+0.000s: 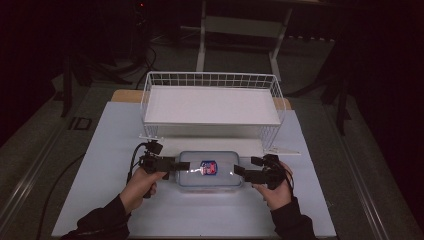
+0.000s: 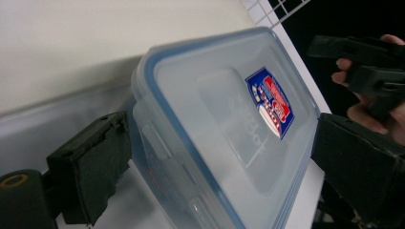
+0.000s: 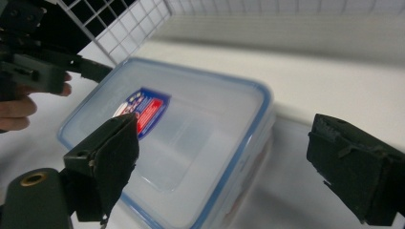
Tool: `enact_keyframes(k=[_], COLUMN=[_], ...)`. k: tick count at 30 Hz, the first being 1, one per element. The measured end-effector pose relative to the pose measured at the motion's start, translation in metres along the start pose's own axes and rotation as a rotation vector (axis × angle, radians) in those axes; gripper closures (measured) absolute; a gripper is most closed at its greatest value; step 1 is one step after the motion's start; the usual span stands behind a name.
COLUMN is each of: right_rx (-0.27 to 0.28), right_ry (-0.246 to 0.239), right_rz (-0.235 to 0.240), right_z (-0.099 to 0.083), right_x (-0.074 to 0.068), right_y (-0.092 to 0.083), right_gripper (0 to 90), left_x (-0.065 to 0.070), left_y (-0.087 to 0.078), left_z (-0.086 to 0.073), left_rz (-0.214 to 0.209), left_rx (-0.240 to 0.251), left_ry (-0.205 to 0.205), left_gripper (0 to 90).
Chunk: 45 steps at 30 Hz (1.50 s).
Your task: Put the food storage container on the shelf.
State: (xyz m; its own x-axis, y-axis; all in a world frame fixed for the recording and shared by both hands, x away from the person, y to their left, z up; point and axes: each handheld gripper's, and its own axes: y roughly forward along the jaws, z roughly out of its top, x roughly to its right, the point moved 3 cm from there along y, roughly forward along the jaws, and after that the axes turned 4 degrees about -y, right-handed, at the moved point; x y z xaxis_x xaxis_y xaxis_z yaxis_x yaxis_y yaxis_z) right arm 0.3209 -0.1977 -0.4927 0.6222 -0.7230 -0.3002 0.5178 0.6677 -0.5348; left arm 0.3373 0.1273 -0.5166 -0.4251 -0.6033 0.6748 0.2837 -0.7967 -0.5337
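A clear plastic food box (image 1: 210,171) with a blue-rimmed snap lid and a red and blue label (image 1: 208,167) sits on the tabletop (image 1: 115,150) toward the near edge, midway between the side edges. Its lid is on; what is inside cannot be told through the cloudy plastic. Behind it, toward the far edge, stands a white wire basket (image 1: 212,102) with a plain white floor.

The left gripper (image 1: 181,165) has its jaws spread wide around the box's left end, one pad at each long side. The right gripper (image 1: 239,171) is likewise wide open at the right end, straddling the corner without clamping.
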Motion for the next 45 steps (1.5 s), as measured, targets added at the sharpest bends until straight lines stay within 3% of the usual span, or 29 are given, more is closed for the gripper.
enact_keyframes(k=[4,11,13,14,17,18,21,25,32,39,45], right_rx=[-0.008,-0.065,-0.088,-0.091,-0.095,-0.095,-0.098,-0.102,-0.124,-0.169,-0.172], right_ry=[0.038,0.1,0.127,0.131,0.135,0.135,0.137,0.153,0.18,0.158,0.163], right_rz=[0.038,0.061,0.08,0.087,0.09,0.092,0.093,0.113,0.144,0.171,0.23], right_z=[-0.002,-0.005,-0.007,-0.008,-0.008,-0.008,-0.008,-0.009,-0.012,-0.016,-0.017], right_x=[0.003,0.01,0.013,0.013,0.013,0.013,0.013,0.013,0.013,0.012,0.012], right_y=[0.005,0.013,0.016,0.016,0.017,0.017,0.016,0.015,0.017,0.018,0.015], right_gripper=[10.4,10.8,12.8,12.8,13.1,13.1,13.6,14.6,17.0,27.4,39.1], left_x=[-0.007,-0.018,-0.023,-0.025,-0.027,-0.028,-0.028,-0.03,-0.023,-0.017,-0.016], left_y=[0.001,0.001,0.001,0.001,0.002,0.004,0.002,0.001,-0.006,-0.012,-0.014], left_z=[-0.002,-0.005,-0.006,-0.007,-0.007,-0.008,-0.009,-0.01,-0.013,-0.018,-0.021], left_rz=[0.002,-0.027,-0.071,-0.074,-0.087,-0.11,-0.119,-0.143,-0.156,-0.162,-0.165], left_rx=[-0.018,-0.046,-0.048,-0.055,-0.069,-0.083,-0.091,-0.089,-0.077,-0.069,-0.05], left_ry=[-0.071,-0.147,-0.192,-0.197,-0.213,-0.228,-0.198,-0.2,-0.123,-0.063,-0.042], left_gripper=[13.4,21.2,24.5,31.1,39.6,39.6,44.2,47.3,51.2,54.6,55.3])
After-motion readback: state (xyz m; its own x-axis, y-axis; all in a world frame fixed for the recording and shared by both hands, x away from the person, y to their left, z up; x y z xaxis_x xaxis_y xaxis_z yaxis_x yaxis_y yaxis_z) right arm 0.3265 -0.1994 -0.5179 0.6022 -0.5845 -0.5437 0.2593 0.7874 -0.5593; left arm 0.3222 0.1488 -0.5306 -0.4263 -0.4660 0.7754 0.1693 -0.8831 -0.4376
